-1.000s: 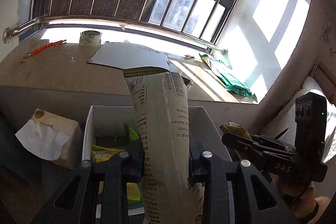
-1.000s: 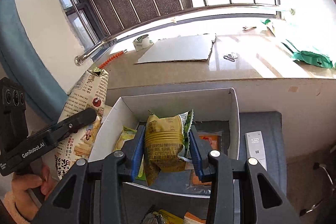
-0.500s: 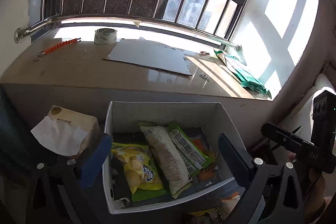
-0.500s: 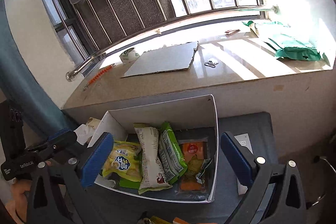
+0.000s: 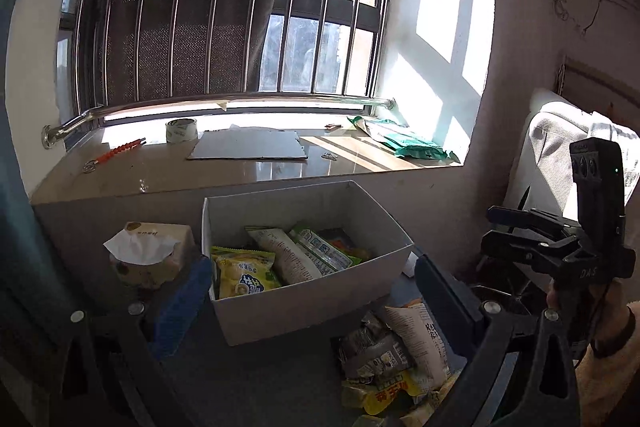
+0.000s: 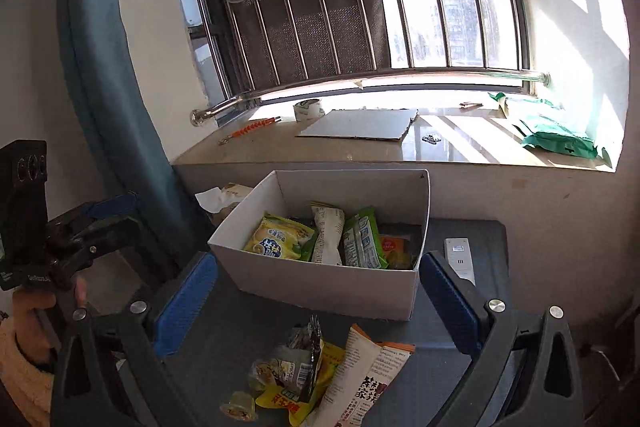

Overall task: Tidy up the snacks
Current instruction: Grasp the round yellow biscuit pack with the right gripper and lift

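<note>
loose snack pile (image 6: pixel 320 379): cut by bottom edge | remote (image 6: pixel 460 259): partly hidden

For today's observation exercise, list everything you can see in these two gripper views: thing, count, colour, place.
box: one, white, on the dark table.
packets in box: at least four; yellow, beige, green, orange.
loose packets: small pile, mixed colours, on the table in front of the box.
tissue pack: one, beige, left of the box.
remote: one, white, right of the box.
tape roll: one, whitish, on the sill.
cardboard sheet: one, grey, on the sill.
green bag: one, on the sill's right end.
left gripper: open, empty.
right gripper: open, empty.
</note>
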### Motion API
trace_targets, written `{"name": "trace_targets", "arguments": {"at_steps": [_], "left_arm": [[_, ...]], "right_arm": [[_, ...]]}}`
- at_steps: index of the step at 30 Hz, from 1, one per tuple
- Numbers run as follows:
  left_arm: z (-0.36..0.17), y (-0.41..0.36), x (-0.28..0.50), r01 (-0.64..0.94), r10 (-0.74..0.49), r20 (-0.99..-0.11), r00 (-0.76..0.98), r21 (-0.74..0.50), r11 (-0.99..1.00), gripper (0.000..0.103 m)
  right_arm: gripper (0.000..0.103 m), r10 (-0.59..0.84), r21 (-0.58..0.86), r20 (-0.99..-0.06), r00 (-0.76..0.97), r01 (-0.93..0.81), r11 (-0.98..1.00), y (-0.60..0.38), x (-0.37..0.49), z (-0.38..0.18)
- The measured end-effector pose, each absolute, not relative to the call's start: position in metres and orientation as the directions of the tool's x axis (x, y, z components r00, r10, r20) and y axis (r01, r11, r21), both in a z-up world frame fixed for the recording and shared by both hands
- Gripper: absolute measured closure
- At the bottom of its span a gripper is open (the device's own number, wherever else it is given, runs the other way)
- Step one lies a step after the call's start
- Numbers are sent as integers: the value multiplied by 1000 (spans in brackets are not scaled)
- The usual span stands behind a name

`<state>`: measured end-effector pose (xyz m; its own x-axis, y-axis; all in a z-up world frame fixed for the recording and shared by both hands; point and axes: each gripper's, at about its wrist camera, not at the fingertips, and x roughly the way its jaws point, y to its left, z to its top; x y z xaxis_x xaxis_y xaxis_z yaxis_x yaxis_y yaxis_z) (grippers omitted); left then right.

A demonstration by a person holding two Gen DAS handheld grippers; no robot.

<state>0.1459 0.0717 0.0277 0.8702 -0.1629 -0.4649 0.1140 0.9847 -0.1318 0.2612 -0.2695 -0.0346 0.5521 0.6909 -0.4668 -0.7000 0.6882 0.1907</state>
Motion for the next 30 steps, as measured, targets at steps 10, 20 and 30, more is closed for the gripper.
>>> {"name": "trace_targets", "arguments": {"at_steps": [10, 20, 30], "left_arm": [[-32, 46, 42, 118, -171, -485, 857, -138, 983, 0], [-50, 18, 16, 155, -188, -535, 824, -107, 982, 0], [-60, 4, 12, 203, -221, -573, 789, -97, 974, 0]], "right_arm": [[0, 641, 198, -512, 572, -648, 736, -331, 159, -115], [0, 517, 164, -640, 568, -557, 814, -346, 137, -168], [0, 421, 96, -751, 508, -547, 832, -297, 175, -210]]}}
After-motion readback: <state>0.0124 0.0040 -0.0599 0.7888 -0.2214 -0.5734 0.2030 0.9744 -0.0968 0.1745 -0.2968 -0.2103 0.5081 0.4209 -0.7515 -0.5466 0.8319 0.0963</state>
